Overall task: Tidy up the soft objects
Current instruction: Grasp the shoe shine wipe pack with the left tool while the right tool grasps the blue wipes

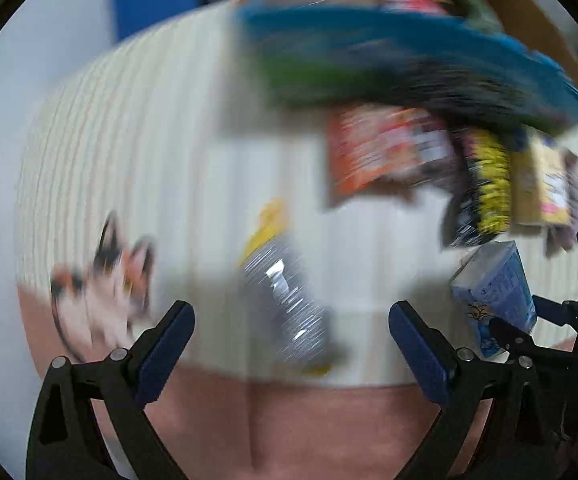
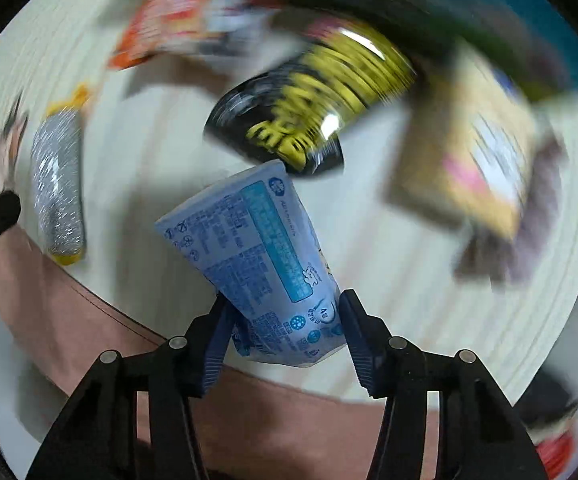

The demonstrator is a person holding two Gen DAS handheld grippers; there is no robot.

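Both views are motion-blurred. My right gripper (image 2: 285, 332) is shut on a light blue soft pack (image 2: 257, 256) with blue print, held above the cream striped mat (image 2: 369, 320). The same pack (image 1: 497, 296) shows at the right of the left wrist view, in the right gripper's black fingers. My left gripper (image 1: 291, 332) is open and empty above the mat (image 1: 169, 160), with a silver and yellow pouch (image 1: 289, 300) lying between its fingers further ahead. That pouch also shows at the left in the right wrist view (image 2: 59, 188).
A blue tray (image 1: 409, 40) with dark contents sits at the back. On the mat lie an orange-red snack bag (image 1: 385, 148), a black and yellow bag (image 2: 309, 112), a tan packet (image 2: 469, 160) and a cat-shaped plush (image 1: 105, 280). A pink surface (image 1: 289, 432) lies under the mat.
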